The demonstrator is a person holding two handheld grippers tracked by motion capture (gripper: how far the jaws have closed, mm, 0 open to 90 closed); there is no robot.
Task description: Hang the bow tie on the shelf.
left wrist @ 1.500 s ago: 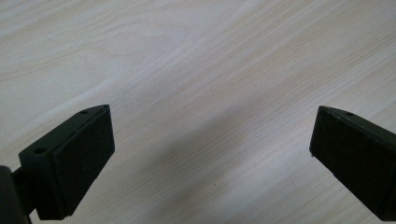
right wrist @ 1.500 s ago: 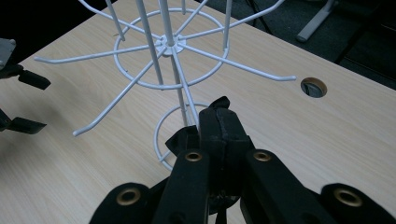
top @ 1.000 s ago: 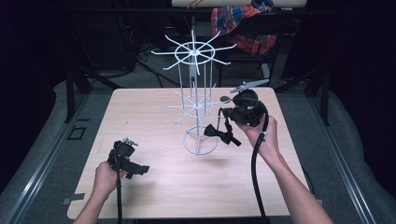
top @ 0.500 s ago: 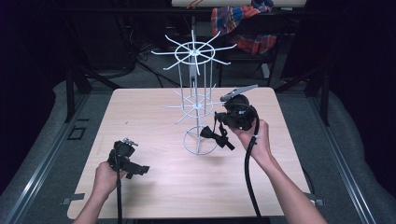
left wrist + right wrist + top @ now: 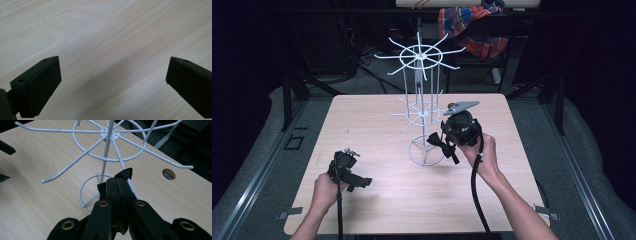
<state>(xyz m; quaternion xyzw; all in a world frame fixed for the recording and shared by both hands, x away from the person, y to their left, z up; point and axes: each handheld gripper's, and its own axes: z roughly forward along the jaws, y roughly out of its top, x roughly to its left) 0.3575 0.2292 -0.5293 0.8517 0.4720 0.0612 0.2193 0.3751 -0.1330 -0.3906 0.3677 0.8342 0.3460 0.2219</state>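
A white wire rack [image 5: 419, 90] with two tiers of hook arms stands on the wooden table [image 5: 362, 120], right of its middle. My right gripper [image 5: 443, 145] is beside the rack's ring base, on its right, shut on a small black bow-shaped piece [image 5: 435, 142]. In the right gripper view the jaws [image 5: 117, 187] pinch that black piece [image 5: 125, 173] just under a lower hook arm of the rack [image 5: 109, 133]. Whether the piece touches the wire I cannot tell. My left gripper [image 5: 357, 181] sits low at the table's front left, open, and its view [image 5: 112, 85] has bare wood between the pads.
A plaid cloth [image 5: 472, 25] hangs behind the table. A round cable hole [image 5: 168, 173] sits in the tabletop beyond the rack. The rack's upper arms [image 5: 382, 56] spread wide over the table's back half. Dark floor and stands surround the table.
My right gripper has moved down and to the left with the black piece, closer to the rack's base ring. The left gripper has stayed where it was.
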